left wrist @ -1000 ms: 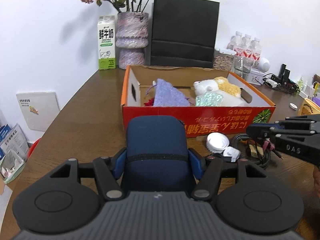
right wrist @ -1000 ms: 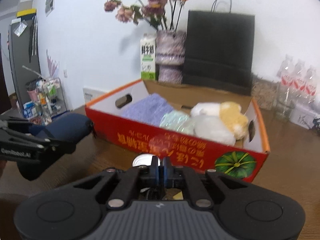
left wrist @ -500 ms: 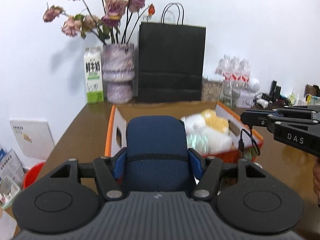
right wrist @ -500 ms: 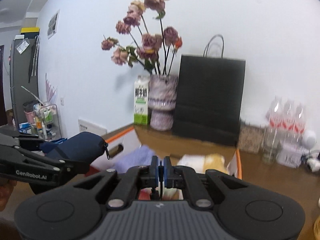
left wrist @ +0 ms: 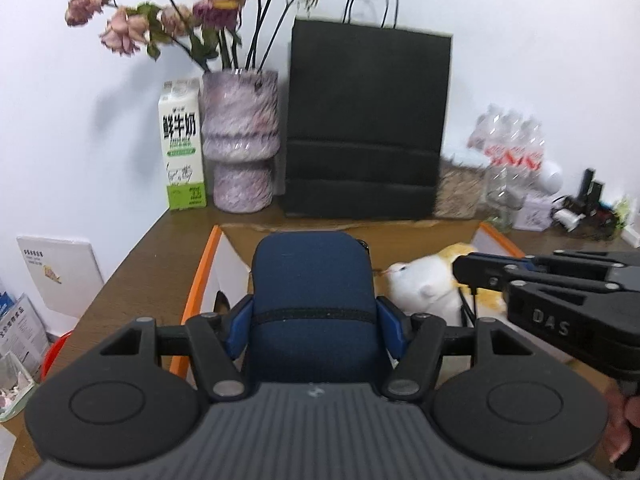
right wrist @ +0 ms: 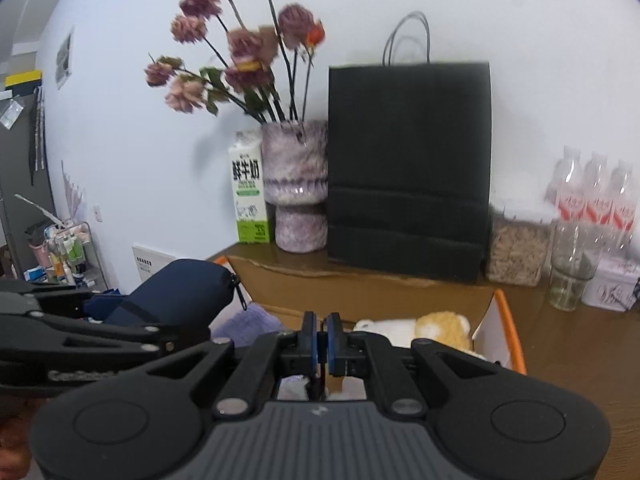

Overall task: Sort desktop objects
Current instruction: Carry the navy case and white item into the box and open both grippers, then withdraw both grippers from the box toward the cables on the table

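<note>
My left gripper (left wrist: 314,312) is shut on a dark blue zip pouch (left wrist: 312,292) and holds it over the left end of the orange cardboard box (left wrist: 202,272). The pouch also shows in the right wrist view (right wrist: 180,296). My right gripper (right wrist: 320,340) is shut on a thin black cable (right wrist: 316,384) that hangs down over the box (right wrist: 508,320); the cable also shows in the left wrist view (left wrist: 466,308). In the box lie a white and yellow plush toy (left wrist: 432,284) and a purple cloth (right wrist: 248,324).
Behind the box stand a black paper bag (left wrist: 366,120), a purple vase with dried flowers (left wrist: 240,140) and a milk carton (left wrist: 182,144). Water bottles (right wrist: 596,200), a glass (right wrist: 568,284) and a jar (right wrist: 516,256) stand at the back right on the brown table (left wrist: 132,264).
Both grippers have risen from table level in front of the box and moved forward over it, the left with the pouch, the right lifting the cable off the table.
</note>
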